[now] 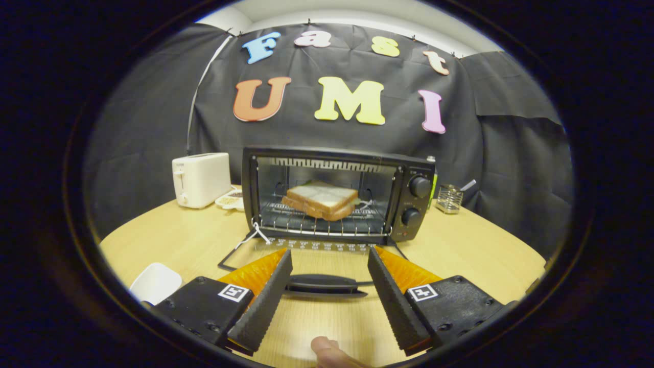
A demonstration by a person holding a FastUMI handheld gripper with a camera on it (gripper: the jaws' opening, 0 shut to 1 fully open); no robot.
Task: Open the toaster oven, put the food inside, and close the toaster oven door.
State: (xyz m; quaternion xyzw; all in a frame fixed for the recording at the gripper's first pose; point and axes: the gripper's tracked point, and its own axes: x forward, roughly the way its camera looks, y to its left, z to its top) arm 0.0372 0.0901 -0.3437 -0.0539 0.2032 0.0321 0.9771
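Observation:
A black toaster oven (337,194) stands on the round wooden table (194,240) beyond my fingers. Its glass door (306,255) lies folded down flat toward me, with the door's black handle (323,284) lying between my two fingers. A sandwich (322,200) of toasted bread sits on the wire rack inside the oven. My gripper (329,263) is open, its fingers wide apart on either side of the handle, pressing on nothing. A fingertip (327,350) of a person's hand shows just below the fingers.
A white toaster (200,179) stands left of the oven, with a small dish (231,199) of food beside it. A white bowl (156,282) sits near my left finger. A glass holder (449,198) with a utensil stands right of the oven.

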